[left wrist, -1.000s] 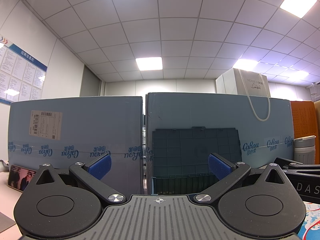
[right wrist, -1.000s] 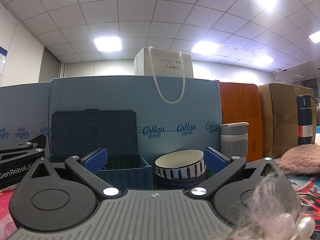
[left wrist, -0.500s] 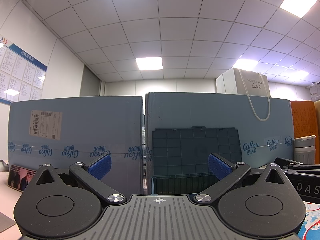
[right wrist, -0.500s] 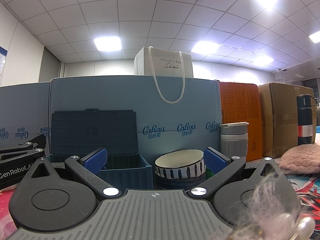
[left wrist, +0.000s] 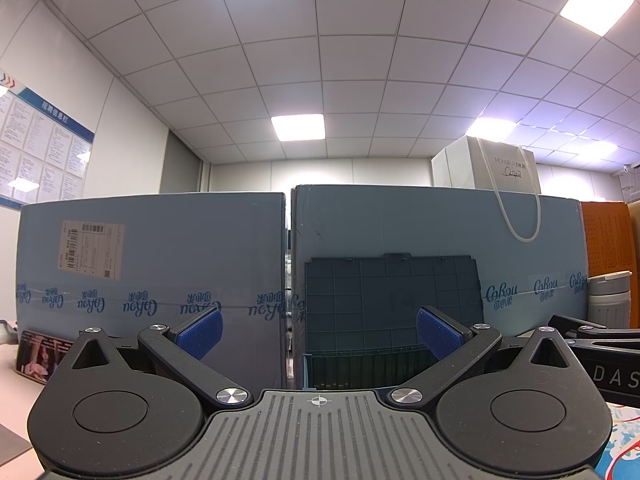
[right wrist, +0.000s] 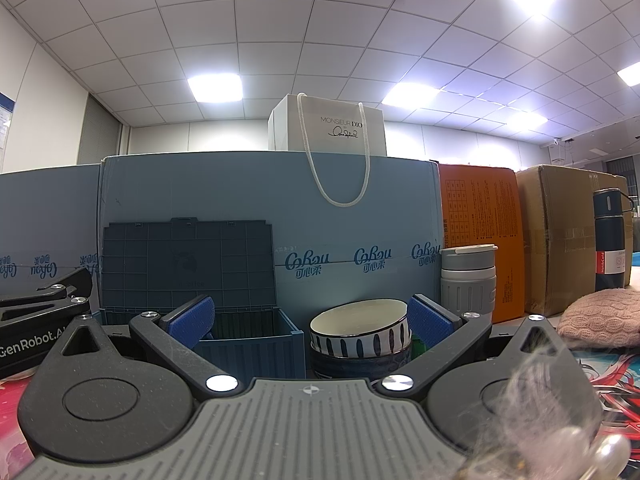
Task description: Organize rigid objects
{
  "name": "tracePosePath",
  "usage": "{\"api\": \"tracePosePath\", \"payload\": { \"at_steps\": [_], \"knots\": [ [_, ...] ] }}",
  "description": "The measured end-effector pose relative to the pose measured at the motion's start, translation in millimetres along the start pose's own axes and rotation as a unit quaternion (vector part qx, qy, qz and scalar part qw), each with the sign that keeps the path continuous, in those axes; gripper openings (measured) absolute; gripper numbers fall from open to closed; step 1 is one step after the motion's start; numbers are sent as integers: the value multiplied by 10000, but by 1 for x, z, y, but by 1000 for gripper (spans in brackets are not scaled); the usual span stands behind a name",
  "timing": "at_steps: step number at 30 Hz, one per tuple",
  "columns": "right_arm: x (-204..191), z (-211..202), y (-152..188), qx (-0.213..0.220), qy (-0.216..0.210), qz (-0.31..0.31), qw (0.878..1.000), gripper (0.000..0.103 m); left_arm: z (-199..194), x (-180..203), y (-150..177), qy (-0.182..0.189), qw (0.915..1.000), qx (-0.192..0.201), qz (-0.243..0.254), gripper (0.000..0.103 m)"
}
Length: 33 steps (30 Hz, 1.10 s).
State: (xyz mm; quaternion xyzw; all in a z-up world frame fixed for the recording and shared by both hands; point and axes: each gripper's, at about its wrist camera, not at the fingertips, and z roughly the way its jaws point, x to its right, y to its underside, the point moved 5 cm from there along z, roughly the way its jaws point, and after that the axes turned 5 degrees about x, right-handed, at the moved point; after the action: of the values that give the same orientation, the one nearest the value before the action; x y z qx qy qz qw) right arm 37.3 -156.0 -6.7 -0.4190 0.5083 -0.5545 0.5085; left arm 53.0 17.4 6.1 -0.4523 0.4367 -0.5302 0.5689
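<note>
A dark blue storage crate [right wrist: 252, 340] with its lid [right wrist: 188, 264] raised stands against the big blue cartons; it also shows in the left wrist view [left wrist: 368, 368]. Stacked striped bowls [right wrist: 360, 336] sit right of the crate, with a grey cup [right wrist: 468, 284] behind them and a dark flask [right wrist: 610, 240] far right. My right gripper [right wrist: 310, 322] is open and empty, low on the table, facing the crate and bowls. My left gripper [left wrist: 318, 332] is open and empty, facing the crate from the left.
Large blue cartons [left wrist: 160, 272] wall off the back, with a white paper bag [right wrist: 328, 128] on top. An orange box [right wrist: 480, 240] and brown carton [right wrist: 560, 240] stand right. A pink knitted item [right wrist: 600, 320] lies at right. A photo card [left wrist: 40, 354] lies at left.
</note>
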Motion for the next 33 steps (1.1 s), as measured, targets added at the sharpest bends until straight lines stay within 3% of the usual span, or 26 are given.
{"api": "tracePosePath", "payload": {
  "at_steps": [33],
  "knots": [
    [0, 2, 1, -75, -16, -24, 10000, 103, 3, 1, 1, -45, 10000, -45, 46, 103]
  ]
}}
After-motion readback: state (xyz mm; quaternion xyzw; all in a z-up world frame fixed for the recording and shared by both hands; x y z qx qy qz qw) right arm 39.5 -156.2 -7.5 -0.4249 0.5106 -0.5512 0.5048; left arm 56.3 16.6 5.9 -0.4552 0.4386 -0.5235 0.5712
